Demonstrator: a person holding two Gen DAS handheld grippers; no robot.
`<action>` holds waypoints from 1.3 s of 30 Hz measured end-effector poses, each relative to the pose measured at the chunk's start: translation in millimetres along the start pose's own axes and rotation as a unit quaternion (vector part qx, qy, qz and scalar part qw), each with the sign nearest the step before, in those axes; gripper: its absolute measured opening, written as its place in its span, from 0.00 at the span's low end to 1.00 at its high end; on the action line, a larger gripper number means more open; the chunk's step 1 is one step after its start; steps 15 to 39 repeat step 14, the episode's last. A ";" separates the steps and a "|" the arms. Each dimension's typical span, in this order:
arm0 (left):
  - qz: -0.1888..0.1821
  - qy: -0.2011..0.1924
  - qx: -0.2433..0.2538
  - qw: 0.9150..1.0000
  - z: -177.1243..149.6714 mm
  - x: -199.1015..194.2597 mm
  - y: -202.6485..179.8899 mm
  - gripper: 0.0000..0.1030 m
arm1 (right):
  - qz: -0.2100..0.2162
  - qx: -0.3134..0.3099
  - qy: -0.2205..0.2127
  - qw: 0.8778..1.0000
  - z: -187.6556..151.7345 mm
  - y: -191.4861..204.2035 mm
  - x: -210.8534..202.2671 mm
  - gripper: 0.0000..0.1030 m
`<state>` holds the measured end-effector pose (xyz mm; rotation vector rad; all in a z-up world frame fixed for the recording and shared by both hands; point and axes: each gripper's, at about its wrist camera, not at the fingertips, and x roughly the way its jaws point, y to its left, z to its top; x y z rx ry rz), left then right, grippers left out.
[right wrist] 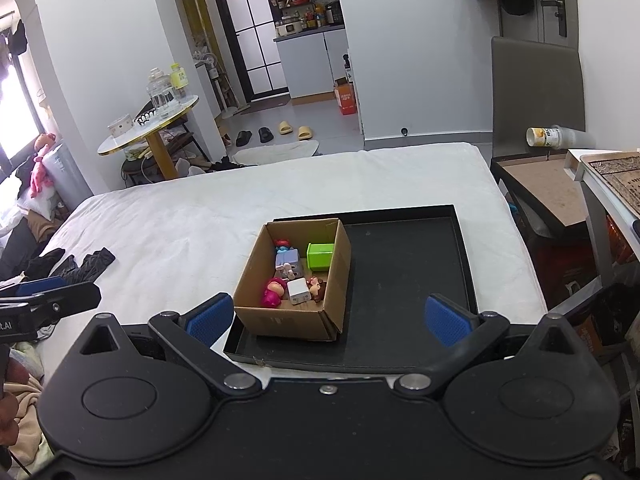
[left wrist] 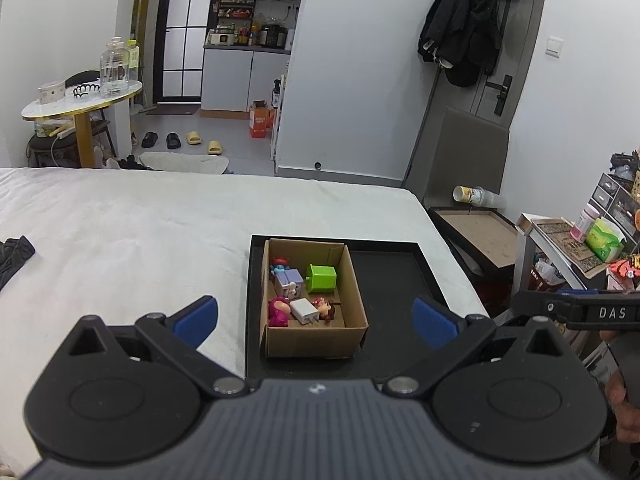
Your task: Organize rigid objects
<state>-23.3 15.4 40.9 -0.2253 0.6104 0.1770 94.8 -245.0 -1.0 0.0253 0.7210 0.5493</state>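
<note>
A brown cardboard box (left wrist: 316, 340) (right wrist: 288, 320) stands in the left part of a shallow black tray (left wrist: 396, 276) (right wrist: 404, 280) on a white bed. Inside lie a green block (left wrist: 321, 278) (right wrist: 320, 256), a white charger (left wrist: 304, 311) (right wrist: 298, 292), a pink figure (left wrist: 278, 310) (right wrist: 274, 292), a lilac toy (left wrist: 289, 280) (right wrist: 288, 260) and other small figures. My left gripper (left wrist: 316, 322) is open and empty, held above and before the box. My right gripper (right wrist: 328, 320) is open and empty, likewise before the tray.
The white bed (left wrist: 140, 232) (right wrist: 200, 216) has dark clothing at its left (left wrist: 14, 254) (right wrist: 86, 266). A dark side table (left wrist: 480, 236) (right wrist: 540, 184) with a tipped cup stands right of the bed. A round table with jars (left wrist: 80, 98) (right wrist: 152, 128) stands beyond.
</note>
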 end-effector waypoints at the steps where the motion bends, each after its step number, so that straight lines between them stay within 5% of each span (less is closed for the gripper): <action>1: 0.000 0.001 -0.001 1.000 -0.2 0.0 0.3 1.00 | 0.000 0.000 0.001 1.000 0.3 0.1 0.4 1.00; 39: -0.017 0.013 -0.009 1.000 -2.8 8.9 7.8 1.00 | -0.001 0.002 0.008 1.000 -6.6 1.0 7.5 1.00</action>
